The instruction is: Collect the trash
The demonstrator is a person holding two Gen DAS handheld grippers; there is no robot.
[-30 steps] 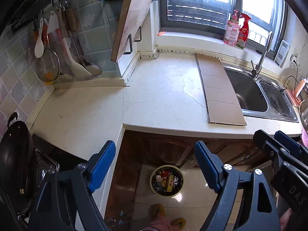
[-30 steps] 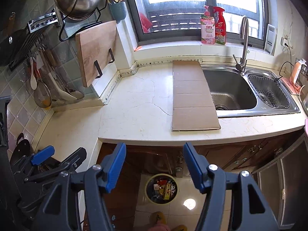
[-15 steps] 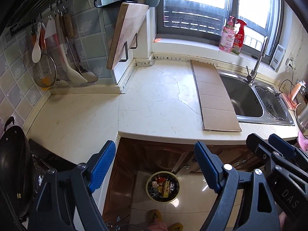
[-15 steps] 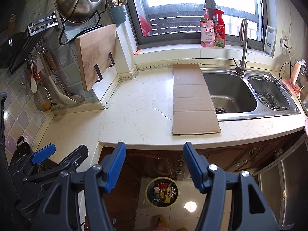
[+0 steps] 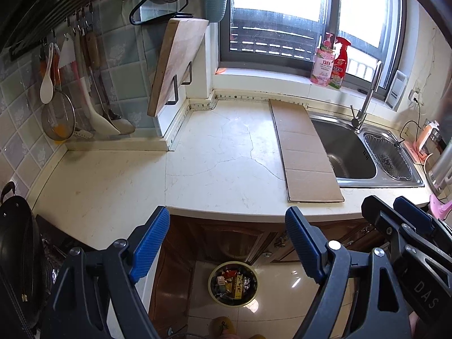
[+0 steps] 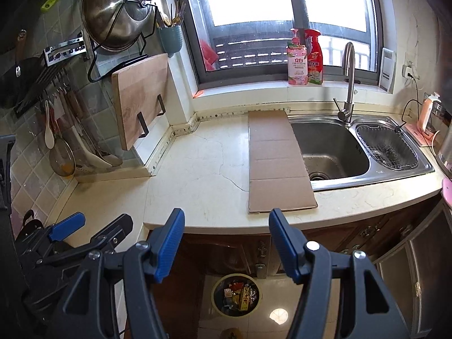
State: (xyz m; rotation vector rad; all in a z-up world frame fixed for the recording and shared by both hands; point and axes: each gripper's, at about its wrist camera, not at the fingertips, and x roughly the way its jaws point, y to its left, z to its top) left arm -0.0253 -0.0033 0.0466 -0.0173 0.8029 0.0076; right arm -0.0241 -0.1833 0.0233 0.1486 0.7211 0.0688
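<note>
A round trash bin (image 5: pixel 233 283) (image 6: pixel 236 294) full of wrappers stands on the floor below the counter edge. A flat strip of brown cardboard (image 5: pixel 303 149) (image 6: pixel 276 161) lies on the pale counter beside the sink. My left gripper (image 5: pixel 227 244) hangs open above the bin, nothing between its blue pads. My right gripper (image 6: pixel 226 244) is open too, empty, also over the counter edge and bin. Each gripper shows at the edge of the other's view.
A steel double sink (image 6: pixel 333 149) with tap lies right of the cardboard. A wooden cutting board (image 6: pixel 141 104) leans on the tiled wall, utensils (image 5: pixel 84 90) hang left. A black wok (image 5: pixel 17 251) sits at the left. Two bottles (image 6: pixel 303 59) stand on the windowsill. A foot (image 5: pixel 223 326) shows below.
Both views have tilted upward a little: the counter and the bin sit lower in frame and more of the window and wall rack shows. Both grippers' jaws stay as they were.
</note>
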